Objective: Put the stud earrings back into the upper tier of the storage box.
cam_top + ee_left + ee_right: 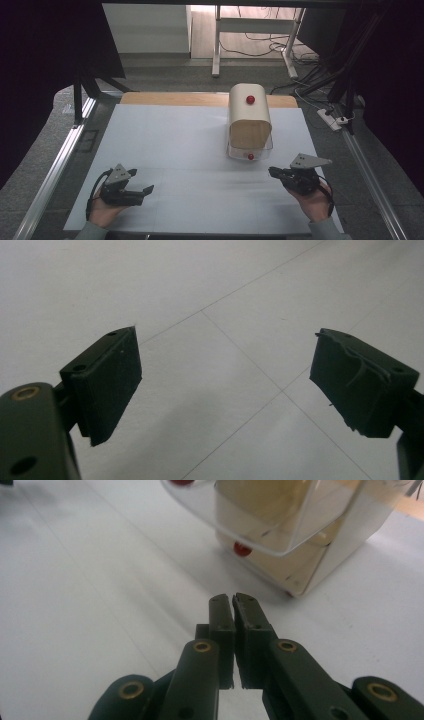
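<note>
A bread-bin-like box [249, 120] with a rounded cream-coloured top is seen standing on the far right part of the white worktop [175, 145] in the high view. A red knob [250, 99] is set on its curved top, and a second red knob [251, 156] is seen low on the clear front panel [250, 149] facing the person. In the right gripper view the box [320, 545] is shown close up at the upper right: a transparent curved cover [280, 525] is seen over a cream body, with a red knob [242, 549] beneath the cover's lower edge.

The right claw [272, 172] is held just in front of the box and slightly to its right, apart from it, in the person's right hand [314, 196]. In the right gripper view the right claw [233, 600] is seen clenched, its jaws pressed together with nothing between them, pointing toward the box's lower front.

The left claw [142, 187] is held well apart from the box, over the near left part of the worktop, in the person's left hand [104, 207]. In the left gripper view the left claw [225, 375] is seen released, its jaws spread wide over bare white worktop [200, 285] crossed by thin seam lines, with nothing between them.

Beyond the worktop, a grey floor [165, 75], white table legs [216, 45] and loose cables [250, 50] are visible.
</note>
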A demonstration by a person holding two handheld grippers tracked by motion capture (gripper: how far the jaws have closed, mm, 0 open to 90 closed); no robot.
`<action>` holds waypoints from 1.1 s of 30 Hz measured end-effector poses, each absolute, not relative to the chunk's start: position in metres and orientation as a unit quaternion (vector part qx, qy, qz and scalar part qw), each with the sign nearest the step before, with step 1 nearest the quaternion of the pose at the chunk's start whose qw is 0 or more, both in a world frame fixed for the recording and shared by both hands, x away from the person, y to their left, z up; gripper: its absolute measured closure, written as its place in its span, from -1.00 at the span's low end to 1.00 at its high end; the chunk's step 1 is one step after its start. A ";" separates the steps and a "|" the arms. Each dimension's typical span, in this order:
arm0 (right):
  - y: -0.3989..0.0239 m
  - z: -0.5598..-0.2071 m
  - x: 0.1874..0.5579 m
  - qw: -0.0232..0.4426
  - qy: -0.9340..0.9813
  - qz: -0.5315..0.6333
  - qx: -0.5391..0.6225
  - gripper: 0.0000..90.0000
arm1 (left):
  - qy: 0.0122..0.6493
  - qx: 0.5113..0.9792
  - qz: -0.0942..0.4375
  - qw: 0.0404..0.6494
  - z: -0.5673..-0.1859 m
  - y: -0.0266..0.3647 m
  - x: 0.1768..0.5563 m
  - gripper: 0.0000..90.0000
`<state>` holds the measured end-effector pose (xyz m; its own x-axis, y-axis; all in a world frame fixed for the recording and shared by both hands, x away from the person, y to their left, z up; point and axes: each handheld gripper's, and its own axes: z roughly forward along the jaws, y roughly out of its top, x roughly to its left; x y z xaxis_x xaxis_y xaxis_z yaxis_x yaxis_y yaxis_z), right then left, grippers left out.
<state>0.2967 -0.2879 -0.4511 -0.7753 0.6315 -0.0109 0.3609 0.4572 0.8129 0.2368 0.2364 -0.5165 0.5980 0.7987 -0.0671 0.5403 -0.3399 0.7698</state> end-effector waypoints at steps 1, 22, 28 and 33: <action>-0.288 -0.451 0.297 0.158 0.839 0.429 0.296 0.91 | 0.417 0.802 0.164 0.395 -0.516 0.236 0.237 -0.72; -0.304 -0.420 0.292 0.191 0.798 0.482 0.306 0.91 | 0.420 0.800 0.164 0.396 -0.516 0.236 0.237 -0.72; -0.301 -0.402 0.299 0.200 0.787 0.501 0.300 0.91 | 0.417 0.800 0.165 0.397 -0.515 0.235 0.236 -0.72; -0.298 -0.387 0.306 0.212 0.774 0.517 0.297 0.91 | 0.418 0.800 0.165 0.398 -0.515 0.236 0.236 -0.72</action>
<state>0.3056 -0.2981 -0.3875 -0.7331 0.6798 -0.0213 0.2404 0.2883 0.9269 0.2363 0.2364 -0.5153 0.5959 0.8001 -0.0696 0.5382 -0.3335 0.7740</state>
